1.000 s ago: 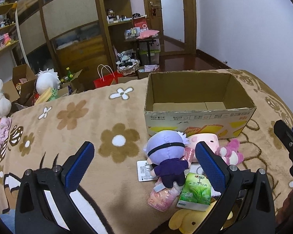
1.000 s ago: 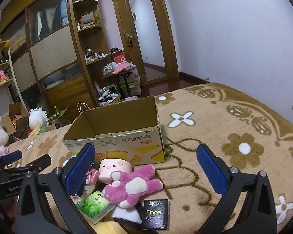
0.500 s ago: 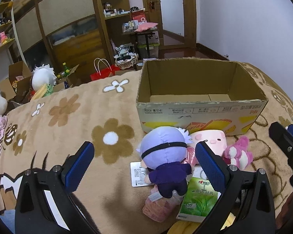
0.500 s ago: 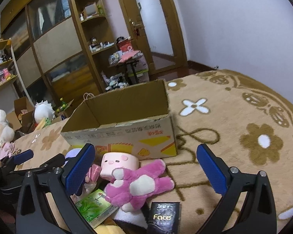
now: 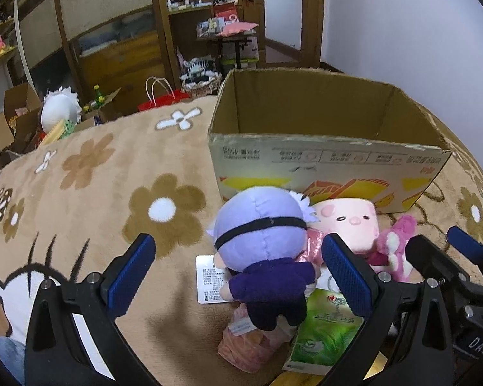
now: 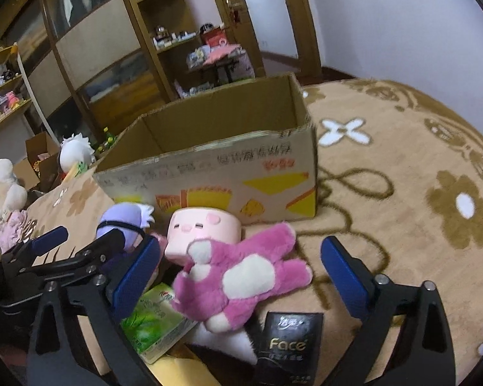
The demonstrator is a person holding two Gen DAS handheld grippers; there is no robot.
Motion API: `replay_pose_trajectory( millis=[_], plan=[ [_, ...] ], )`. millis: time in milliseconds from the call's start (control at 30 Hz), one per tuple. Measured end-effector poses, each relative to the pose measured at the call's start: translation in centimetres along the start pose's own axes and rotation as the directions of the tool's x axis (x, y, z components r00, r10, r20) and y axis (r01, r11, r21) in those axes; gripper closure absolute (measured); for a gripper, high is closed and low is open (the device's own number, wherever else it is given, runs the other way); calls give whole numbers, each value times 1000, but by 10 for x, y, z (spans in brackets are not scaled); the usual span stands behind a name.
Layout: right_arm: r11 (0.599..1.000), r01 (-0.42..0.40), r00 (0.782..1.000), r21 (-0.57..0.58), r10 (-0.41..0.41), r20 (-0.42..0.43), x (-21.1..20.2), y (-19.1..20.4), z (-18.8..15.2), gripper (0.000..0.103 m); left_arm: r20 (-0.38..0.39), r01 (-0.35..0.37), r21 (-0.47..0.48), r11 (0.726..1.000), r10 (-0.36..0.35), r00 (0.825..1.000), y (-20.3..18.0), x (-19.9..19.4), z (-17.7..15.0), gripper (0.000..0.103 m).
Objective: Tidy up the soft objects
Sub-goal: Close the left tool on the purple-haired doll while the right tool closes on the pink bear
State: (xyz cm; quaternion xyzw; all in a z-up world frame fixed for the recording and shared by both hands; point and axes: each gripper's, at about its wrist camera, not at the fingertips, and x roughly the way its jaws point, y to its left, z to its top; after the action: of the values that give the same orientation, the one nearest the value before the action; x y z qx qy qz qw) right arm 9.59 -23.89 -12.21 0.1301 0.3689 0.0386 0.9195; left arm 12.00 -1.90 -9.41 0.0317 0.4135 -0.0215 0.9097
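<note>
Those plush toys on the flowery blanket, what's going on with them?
A person holds a hand-held gripper in each hand, tidying soft things. The left hand-held gripper is open around the purple-haired doll; the right hand-held gripper is open around the pink plush. Neither is gripped yet. A green tissue pack and a black Face packet lie by them. The cardboard box just behind shows nothing inside so far.
</note>
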Motion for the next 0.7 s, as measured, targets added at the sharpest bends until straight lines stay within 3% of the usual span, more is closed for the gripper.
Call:
replay_pose_trajectory(
  millis=[167, 300, 700],
  plan=[
    [999, -32, 998, 17, 33, -56, 12, -1, -5, 11, -27, 1, -7, 1000, -2, 1000, 2, 10, -4, 1],
    [996, -80, 992, 50, 85, -97, 20, -5, -8, 11, -47, 21, -11, 1000, -22, 999, 4, 16, -7, 1],
    [987, -94, 974, 130, 118, -194, 44, -17, -19, 10, -75, 52, -32, 998, -54, 996, 9, 25, -11, 1]
  ],
)
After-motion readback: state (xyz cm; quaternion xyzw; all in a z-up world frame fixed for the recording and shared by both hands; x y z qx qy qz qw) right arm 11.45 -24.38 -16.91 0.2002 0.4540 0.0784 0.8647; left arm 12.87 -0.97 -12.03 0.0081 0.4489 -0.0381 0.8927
